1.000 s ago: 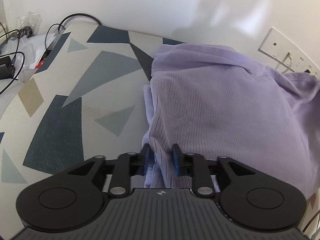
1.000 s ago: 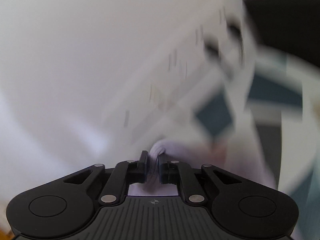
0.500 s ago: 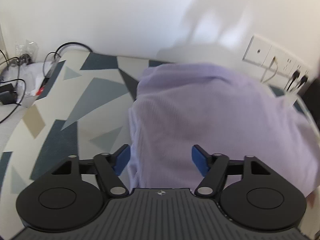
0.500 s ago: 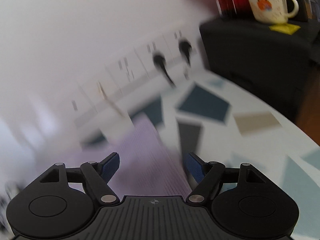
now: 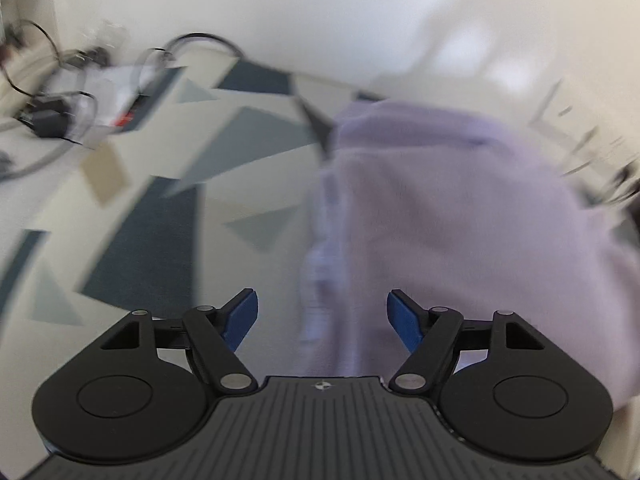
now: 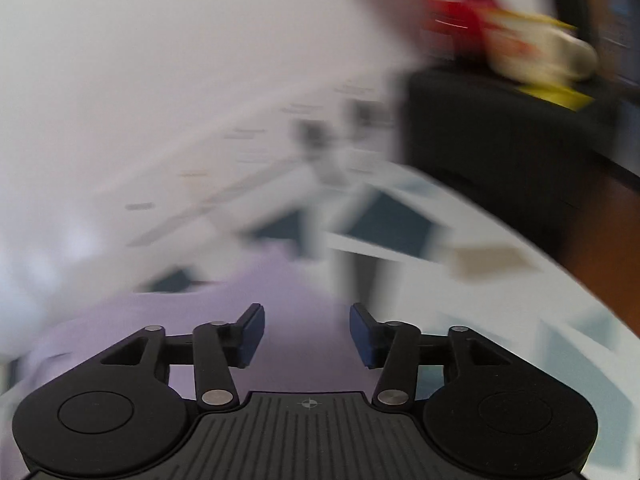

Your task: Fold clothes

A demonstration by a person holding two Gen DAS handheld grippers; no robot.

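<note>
A lilac ribbed sweater (image 5: 460,216) lies folded in a heap on the patterned tablecloth (image 5: 140,248). My left gripper (image 5: 322,312) hovers over the sweater's near left edge with its jaws opening; the blue pads stand wide apart and touch no cloth. In the blurred right wrist view the sweater (image 6: 288,292) lies below and beyond my right gripper (image 6: 307,334). Its jaws are closing, with a gap between the pads and nothing pressed between them.
Black cables and a small adapter (image 5: 48,120) lie with papers at the table's far left. Wall sockets (image 6: 320,136) run along the white wall behind. A black cabinet (image 6: 500,152) at the right carries a mug (image 6: 536,56) and red items.
Both grippers let go of the sweater and their jaws spread. The left gripper drew back slightly from the cloth edge. The right gripper swung sideways, and its jaws have narrowed since half a second ago.
</note>
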